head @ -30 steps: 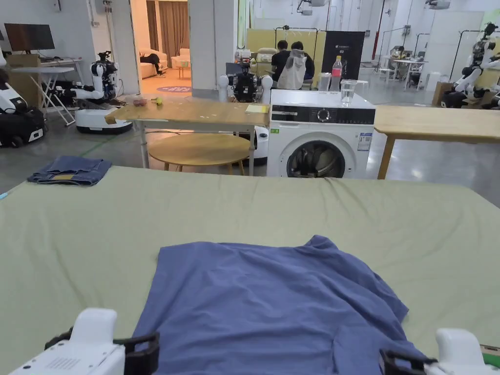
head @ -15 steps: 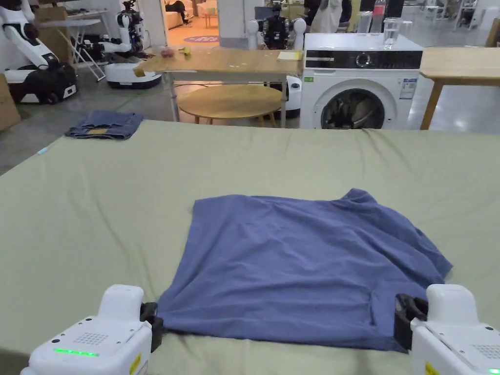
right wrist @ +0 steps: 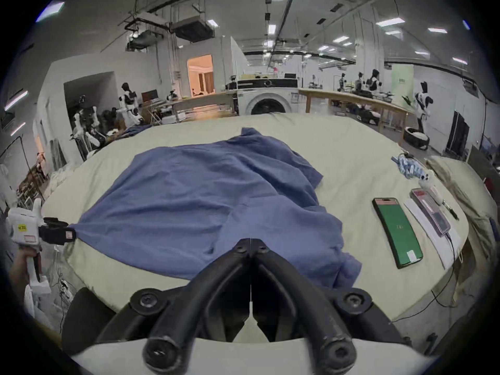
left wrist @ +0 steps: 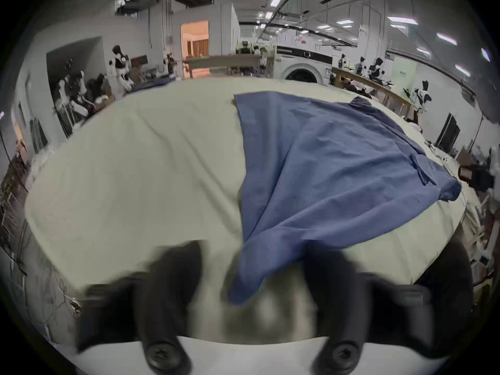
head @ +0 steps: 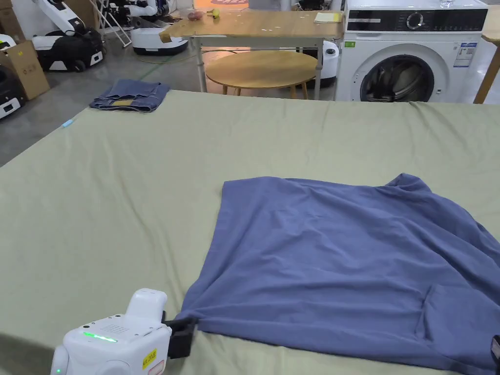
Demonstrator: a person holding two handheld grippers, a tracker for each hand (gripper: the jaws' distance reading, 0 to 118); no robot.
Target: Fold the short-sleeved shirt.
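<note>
Blue short-sleeved cotton shirt (head: 342, 259) lies flat on the green-sheeted counter (head: 122, 185), near edge running L–R. Left gripper (left wrist: 251, 280), fingers apart, straddles its near-left corner; right gripper (right wrist: 250, 243), fingers together, sits at near-right hem.

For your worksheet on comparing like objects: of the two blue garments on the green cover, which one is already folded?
The small denim-blue garment at the cover's far left edge is folded into a compact stack. The large blue shirt lies spread out and wrinkled near the left tool.
</note>
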